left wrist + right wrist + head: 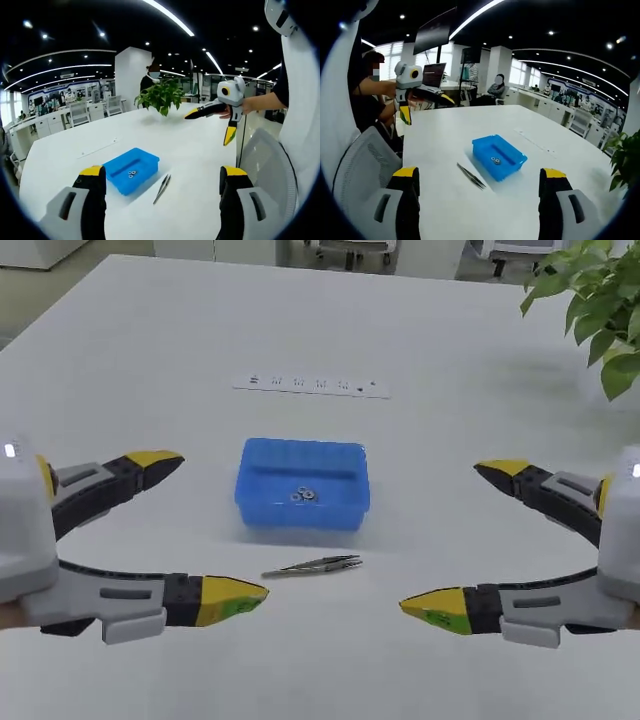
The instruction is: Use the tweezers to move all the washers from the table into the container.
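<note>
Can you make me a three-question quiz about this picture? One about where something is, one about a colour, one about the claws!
1. Where are the tweezers? A in the box; B on the table; C on the floor.
2. What colour is the box? A red; B blue; C green.
3. How are the left claw and right claw? A both open; B both shut; C one shut.
Answers: 1 B, they lie in front of the box. 2 B, its walls are blue. 3 A, both gape with nothing held.
</note>
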{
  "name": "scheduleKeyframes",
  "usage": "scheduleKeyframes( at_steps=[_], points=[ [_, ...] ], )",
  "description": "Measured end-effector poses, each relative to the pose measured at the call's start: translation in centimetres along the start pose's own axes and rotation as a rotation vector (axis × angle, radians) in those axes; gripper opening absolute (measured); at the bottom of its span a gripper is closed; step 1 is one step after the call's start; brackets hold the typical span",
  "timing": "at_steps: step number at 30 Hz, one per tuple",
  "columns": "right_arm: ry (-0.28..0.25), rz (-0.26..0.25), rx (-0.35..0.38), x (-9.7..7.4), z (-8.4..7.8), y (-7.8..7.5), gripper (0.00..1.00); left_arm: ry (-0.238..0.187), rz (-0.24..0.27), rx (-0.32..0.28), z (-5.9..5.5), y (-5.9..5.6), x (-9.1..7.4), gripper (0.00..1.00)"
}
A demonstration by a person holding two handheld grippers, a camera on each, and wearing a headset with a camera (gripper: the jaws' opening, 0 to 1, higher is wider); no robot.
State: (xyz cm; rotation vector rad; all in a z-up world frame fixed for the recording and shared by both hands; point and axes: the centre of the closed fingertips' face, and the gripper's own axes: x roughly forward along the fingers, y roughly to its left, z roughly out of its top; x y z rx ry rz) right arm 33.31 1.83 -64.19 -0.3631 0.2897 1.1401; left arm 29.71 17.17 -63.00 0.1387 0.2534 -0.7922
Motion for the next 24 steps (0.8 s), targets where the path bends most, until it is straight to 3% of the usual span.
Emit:
scheduleKeyframes(
  at_steps=[24],
  points=[
    [0.030, 0.005, 0.011, -0.72, -1.04, 0.44, 1.00, 0.008, 0.015, -0.015, -0.47, 0.22, -0.65, 1.00]
  ],
)
